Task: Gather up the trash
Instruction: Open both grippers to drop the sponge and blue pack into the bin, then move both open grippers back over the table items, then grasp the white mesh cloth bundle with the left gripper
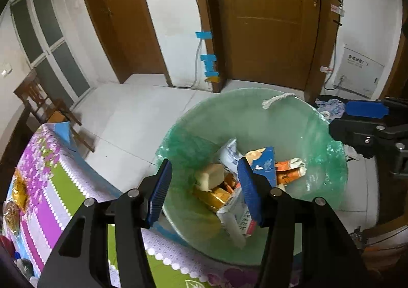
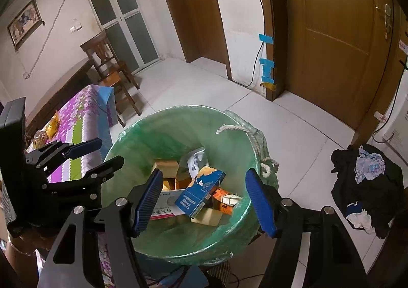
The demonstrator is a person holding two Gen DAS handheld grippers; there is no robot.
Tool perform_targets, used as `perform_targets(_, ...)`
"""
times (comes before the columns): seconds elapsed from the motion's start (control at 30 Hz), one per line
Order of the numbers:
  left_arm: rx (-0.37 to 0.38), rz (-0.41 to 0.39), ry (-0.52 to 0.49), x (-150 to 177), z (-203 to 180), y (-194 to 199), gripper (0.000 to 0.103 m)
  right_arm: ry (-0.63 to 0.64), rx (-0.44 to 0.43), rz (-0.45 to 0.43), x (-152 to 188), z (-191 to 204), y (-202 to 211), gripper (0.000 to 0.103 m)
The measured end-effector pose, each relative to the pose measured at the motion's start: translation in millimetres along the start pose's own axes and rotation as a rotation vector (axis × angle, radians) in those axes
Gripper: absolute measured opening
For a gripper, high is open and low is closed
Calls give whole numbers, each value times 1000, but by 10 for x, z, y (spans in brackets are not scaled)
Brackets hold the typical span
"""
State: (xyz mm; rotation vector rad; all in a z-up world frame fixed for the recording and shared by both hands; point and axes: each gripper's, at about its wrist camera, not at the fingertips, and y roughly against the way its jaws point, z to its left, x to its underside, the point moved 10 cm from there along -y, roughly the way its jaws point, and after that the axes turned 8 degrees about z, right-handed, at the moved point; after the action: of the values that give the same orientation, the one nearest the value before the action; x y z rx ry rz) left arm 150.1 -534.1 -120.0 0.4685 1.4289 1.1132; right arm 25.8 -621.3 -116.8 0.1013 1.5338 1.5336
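- The left gripper [image 1: 205, 186] hangs above the trash bin [image 1: 329, 186] with its blue pads moderately apart and nothing between them; the trash seen past them lies lower, inside the bin.
- The right gripper [image 2: 205, 201] points down into the same trash bin [image 2: 132, 140], its jaws wide and empty.
- The bin is lined with a green plastic bag, and a white rope handle [image 2: 236, 129] shows at its far rim.
- Trash lies at the bottom of the bin: a blue carton [image 2: 201, 192], an orange wrapper [image 2: 225, 198], a tan box [image 2: 167, 166], a white-and-red box [image 2: 165, 207] and a white pouch [image 2: 196, 159].
- Left of the bin stands the bench [image 1: 58, 186], covered by a purple, green and white floral cloth; a gold packet [image 1: 20, 192] lies on it.
- A pile of dark clothes [image 2: 367, 186] lies on the white tiled floor to the right of the bin.
- A wooden chair [image 2: 109, 68] stands far left, beyond the bench.
- Brown wooden doors stand at the far wall.
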Motion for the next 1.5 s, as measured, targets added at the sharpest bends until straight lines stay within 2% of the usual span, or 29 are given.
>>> perform_targets(0.17,-52,-17,9,46,70,66,52,14,23,-25,29,27,36,69)
perform_targets(0.3,-98,-27,36,130,194,131,56,5,11,-36,59,43,51,69)
perform_targets(0.43,-145,-38,96,317,422,261,58,-2,12,-86,69,96,105,69)
perform_targets(0.57,-228,-47,168,626,797,428,61,7,34,-155,95,230,144,69)
perform_targets(0.8,-277,-19,355,1187,1450,691,61,64,4,-244,179,791,168,69)
perform_targets(1.0,-350,-57,485,1758,1991,1204,64,198,-8,-267,298,1444,115,69)
perform_targets(1.17,-417,-69,550,2263,2420,1638,66,293,-54,-260,387,1965,110,71)
perform_targets(1.27,-437,-37,551,2596,2692,1804,66,323,-97,-247,413,2228,119,72)
perform_targets(1.4,-446,42,555,2934,3051,1787,66,384,-179,-208,478,2623,115,72)
perform_targets(1.5,-372,75,597,3098,3165,1651,66,433,-221,-191,546,2910,113,72)
